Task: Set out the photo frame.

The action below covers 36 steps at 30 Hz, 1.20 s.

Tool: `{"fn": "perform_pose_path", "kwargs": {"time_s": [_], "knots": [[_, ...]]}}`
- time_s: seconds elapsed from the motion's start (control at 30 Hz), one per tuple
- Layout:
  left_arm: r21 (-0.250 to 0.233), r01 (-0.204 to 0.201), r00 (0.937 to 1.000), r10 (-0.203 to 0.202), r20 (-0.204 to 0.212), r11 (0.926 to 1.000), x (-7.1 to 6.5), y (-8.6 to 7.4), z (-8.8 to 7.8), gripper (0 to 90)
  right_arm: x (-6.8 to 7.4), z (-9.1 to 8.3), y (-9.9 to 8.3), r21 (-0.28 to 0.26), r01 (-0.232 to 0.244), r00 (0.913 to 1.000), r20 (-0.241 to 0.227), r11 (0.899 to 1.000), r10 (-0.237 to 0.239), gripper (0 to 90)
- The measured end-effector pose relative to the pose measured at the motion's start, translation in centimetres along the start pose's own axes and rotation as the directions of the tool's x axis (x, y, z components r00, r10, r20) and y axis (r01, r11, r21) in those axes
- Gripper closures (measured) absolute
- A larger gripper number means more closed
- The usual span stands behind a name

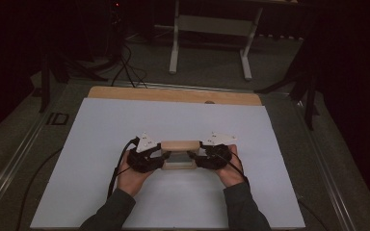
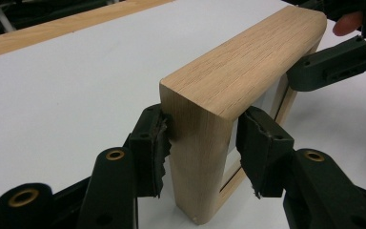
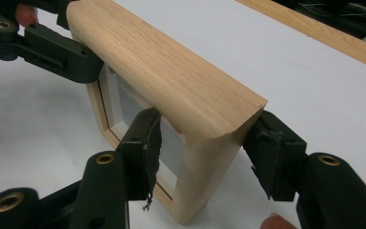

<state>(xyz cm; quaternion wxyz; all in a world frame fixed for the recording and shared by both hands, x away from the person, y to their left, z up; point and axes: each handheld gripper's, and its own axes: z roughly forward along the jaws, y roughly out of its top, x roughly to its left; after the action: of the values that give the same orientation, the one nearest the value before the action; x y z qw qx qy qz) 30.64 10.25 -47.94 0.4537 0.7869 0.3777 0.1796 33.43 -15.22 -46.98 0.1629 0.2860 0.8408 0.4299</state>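
Both tools clamp the upright pale oak frame (image 1: 179, 155) (glass pane, fragile) — left tool (image 2: 201, 148) at nine o'clock, right tool (image 3: 205, 150) at three, gripping stiff wooden posts.

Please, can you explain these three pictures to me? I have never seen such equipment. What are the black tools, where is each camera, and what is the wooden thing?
There is no robot arm here. A person holds a hand-operated tool in each hand: the left gripper and the right gripper, each with two black jaws.

The high view looks down from above the person's side onto a white table top. The other two pictures come from small cameras that ride on the grippers and look along their jaws.

On the table stands a wooden frame, upright, with a pane inside it. The left gripper has one jaw on each side of one end of the frame; the right gripper does the same at the other end. The pads seem to press on the wood, so both grippers appear to hold it.
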Motion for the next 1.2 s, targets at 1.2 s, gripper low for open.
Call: {"fn": "perform_pose_path", "kwargs": {"time_s": [1.2], "knots": [[-0.049, 0.061, 0.9979, -0.062, -0.017, 0.9970, 3.2, 0.5, 1.5, 52.0, -1.5, 2.9, 1.7, -0.023, -0.080, 0.9968, 0.005, 0.997, 0.080, 45.8]]}}
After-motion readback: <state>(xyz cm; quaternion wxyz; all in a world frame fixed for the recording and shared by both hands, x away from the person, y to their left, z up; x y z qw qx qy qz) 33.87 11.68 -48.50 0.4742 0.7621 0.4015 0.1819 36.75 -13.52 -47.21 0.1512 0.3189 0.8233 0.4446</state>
